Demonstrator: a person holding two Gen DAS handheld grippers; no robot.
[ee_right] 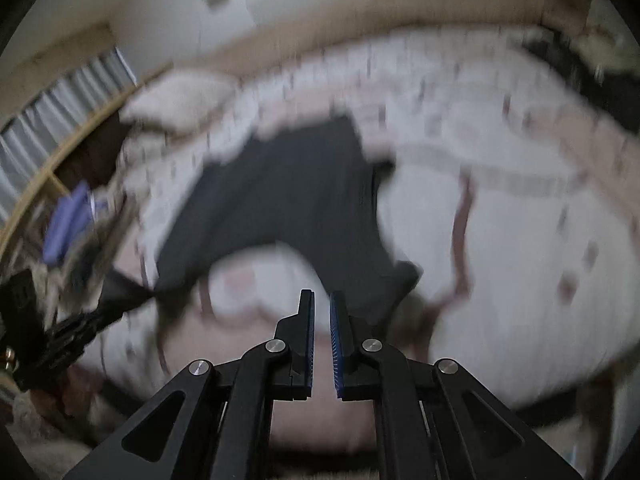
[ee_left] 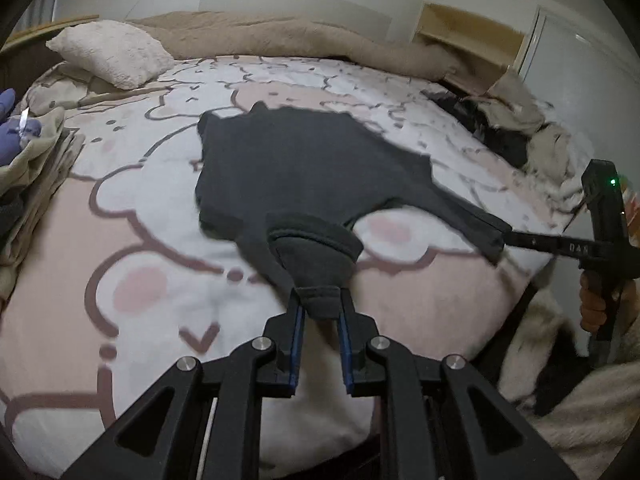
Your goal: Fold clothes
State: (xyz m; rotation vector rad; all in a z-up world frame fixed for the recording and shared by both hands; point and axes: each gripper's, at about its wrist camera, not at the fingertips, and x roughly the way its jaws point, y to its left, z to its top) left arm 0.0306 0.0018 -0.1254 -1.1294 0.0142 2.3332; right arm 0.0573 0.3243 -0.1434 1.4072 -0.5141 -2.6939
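Left wrist view shows the left gripper [ee_left: 320, 300] clamped on a bunched corner of a dark grey garment [ee_left: 304, 164]; the cloth sits pinched between the two blue-lined fingers [ee_left: 297, 320]. From this corner the garment stretches away over the bed cover [ee_left: 140, 184], which is white and pink with a cartoon pattern, and its far part lies flat on the cover near the middle of the bed. On the right side of this view the right gripper [ee_left: 506, 238] reaches in from the edge, and its tip touches another corner of the same garment, which is pulled tight toward it; a hand [ee_left: 596, 300] holds its handle. A cream pillow [ee_left: 112, 54] lies at the far left of the bed, a beige blanket [ee_left: 260, 36] runs along the far edge, and a pile of folded clothes [ee_left: 36, 160] lies at the left edge. Right wrist view is strongly blurred. Here the right gripper [ee_right: 322, 300] has its blue pads nearly together with only a thin gap, and I see no cloth between them in this view, so I cannot tell if it really grips the garment [ee_right: 280, 192]. The garment lies spread on the bed cover [ee_right: 500, 240] just ahead of the fingers. The left gripper [ee_right: 100, 312] shows at the left edge, with dark cloth running to it.
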